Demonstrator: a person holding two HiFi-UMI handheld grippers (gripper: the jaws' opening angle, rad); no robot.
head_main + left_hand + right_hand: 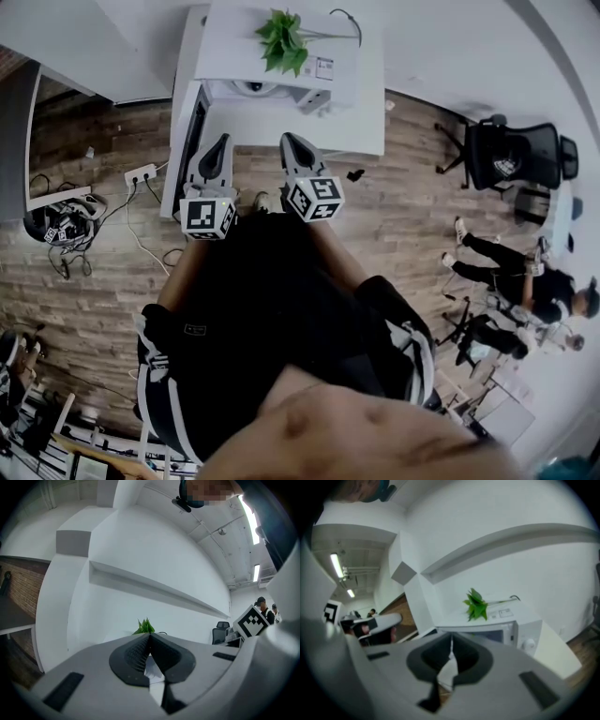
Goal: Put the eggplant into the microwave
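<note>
The white microwave [281, 80] stands on a white table [361, 127] ahead of me, with a green plant [284, 42] on its top. A dark-windowed panel [194, 141], apparently its door, hangs open at its left side. No eggplant shows in any view. My left gripper [218, 148] and right gripper [296, 146] are held side by side in front of the microwave, both shut and empty. In the right gripper view the shut gripper [451, 641] points at the microwave [506, 630] and its knob [528, 644]. The left gripper [150, 637] points at a white wall, and the plant [145, 626] peeks over its jaws.
The floor is wood planks. A power strip [141, 173] and tangled cables [61, 230] lie at the left. A black office chair [511, 155] stands at the right, where a person [516, 272] sits with legs stretched out. My own dark-clad body fills the lower middle.
</note>
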